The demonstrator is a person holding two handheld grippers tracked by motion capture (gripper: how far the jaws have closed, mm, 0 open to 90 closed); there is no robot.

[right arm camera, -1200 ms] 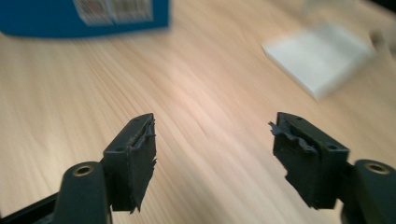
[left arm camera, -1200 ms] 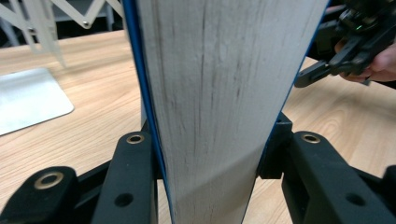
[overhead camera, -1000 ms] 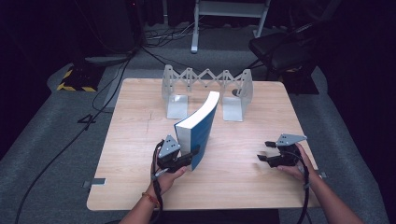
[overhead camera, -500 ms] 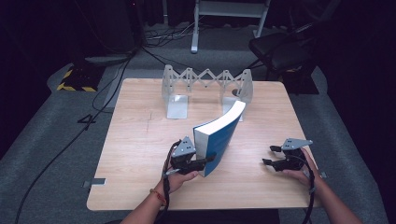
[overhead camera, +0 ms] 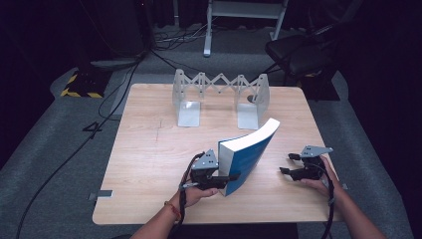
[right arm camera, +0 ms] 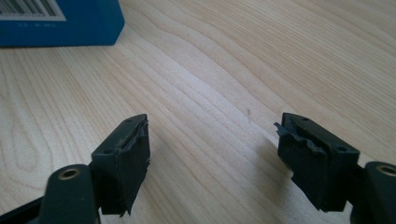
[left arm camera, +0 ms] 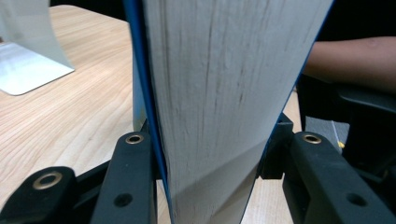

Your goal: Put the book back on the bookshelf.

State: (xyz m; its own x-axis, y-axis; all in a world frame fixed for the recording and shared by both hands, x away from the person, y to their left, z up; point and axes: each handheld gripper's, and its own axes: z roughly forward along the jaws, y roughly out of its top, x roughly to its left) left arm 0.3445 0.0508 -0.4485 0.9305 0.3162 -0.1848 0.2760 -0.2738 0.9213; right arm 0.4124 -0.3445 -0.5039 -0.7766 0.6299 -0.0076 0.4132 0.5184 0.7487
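Blue book (overhead camera: 246, 154) stands tilted on the wooden table (overhead camera: 144, 164), front-centre, clamped at its near end by the left gripper (overhead camera: 225, 178); page block sits btwn both jaws in the left gripper view. Right gripper (overhead camera: 287, 170) is well apart to the right, jaws apart w/ nothing btwn them, having just opened wider. Barcode label on the cover, text too small to read. Metal folding bookend rack (overhead camera: 219, 94) at the far edge; dark room, grey carpet (overhead camera: 54, 164), cables.

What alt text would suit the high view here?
The left gripper clamps a thick blue book that leans over a wooden table. The right gripper rests open on the table. A metal expanding bookend rack stands at the far edge.
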